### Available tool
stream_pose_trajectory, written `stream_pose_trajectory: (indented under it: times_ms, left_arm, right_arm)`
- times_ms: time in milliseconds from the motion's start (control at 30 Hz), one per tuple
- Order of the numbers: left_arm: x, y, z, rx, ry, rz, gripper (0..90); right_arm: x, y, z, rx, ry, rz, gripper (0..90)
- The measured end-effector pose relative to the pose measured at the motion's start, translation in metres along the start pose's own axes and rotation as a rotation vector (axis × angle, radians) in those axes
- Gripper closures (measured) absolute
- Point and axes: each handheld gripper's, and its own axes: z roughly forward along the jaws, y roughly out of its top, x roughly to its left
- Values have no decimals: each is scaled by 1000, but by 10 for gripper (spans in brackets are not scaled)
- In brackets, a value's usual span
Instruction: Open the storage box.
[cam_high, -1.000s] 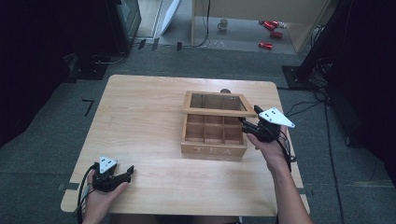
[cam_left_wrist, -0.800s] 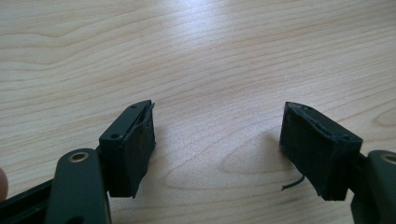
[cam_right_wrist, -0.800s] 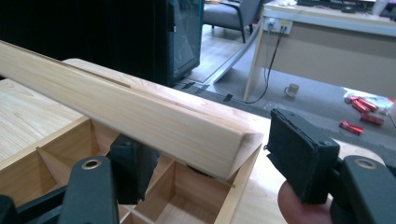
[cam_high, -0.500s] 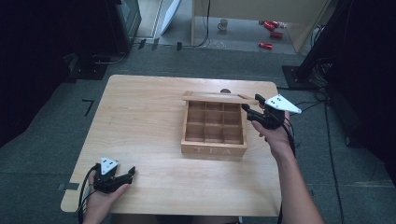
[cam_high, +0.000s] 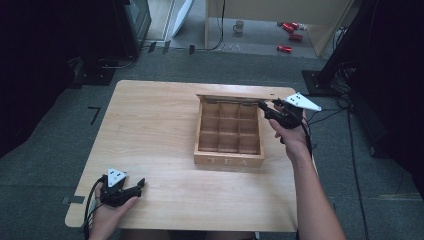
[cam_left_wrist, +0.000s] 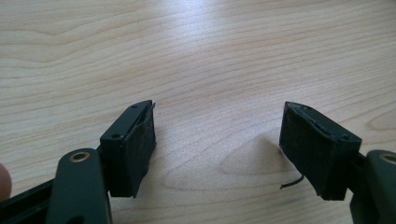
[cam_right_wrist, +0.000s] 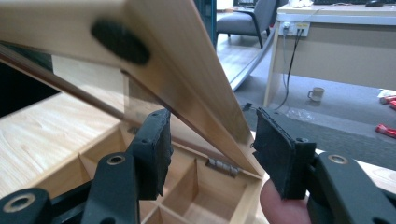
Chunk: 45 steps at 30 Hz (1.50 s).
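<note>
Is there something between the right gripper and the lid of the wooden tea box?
Nothing visible. The right gripper is open and already at the raised lid: one jaw sits under it, the other beyond its edge. No object lies between them, and the tea box compartments below look empty.

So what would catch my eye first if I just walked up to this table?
Probably the light wooden tea box with nine compartments, right of the middle of the pale wooden table, its lid raised. The right gripper sits at the lid's edge, jaws apart around it. The left gripper rests open at the near left corner.
</note>
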Motion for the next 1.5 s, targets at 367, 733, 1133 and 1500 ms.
stream_pose_trajectory:
  times_ms: [367,733,1133,1500]
  left_arm:
    - [0,0,0,0,1,2,279]
    - [0,1,1,0,-4,4,279]
    - [0,1,1,1,-3,5,280]
    - [-1,1,1,1,-3,6,281]
  right_arm:
    - [-18,8,22,-16,36,46,483]
    - [-26,10,47,65,30,-49,497]
    - [-37,18,55,88,17,-76,615]
    - [-44,19,61,75,22,-78,650]
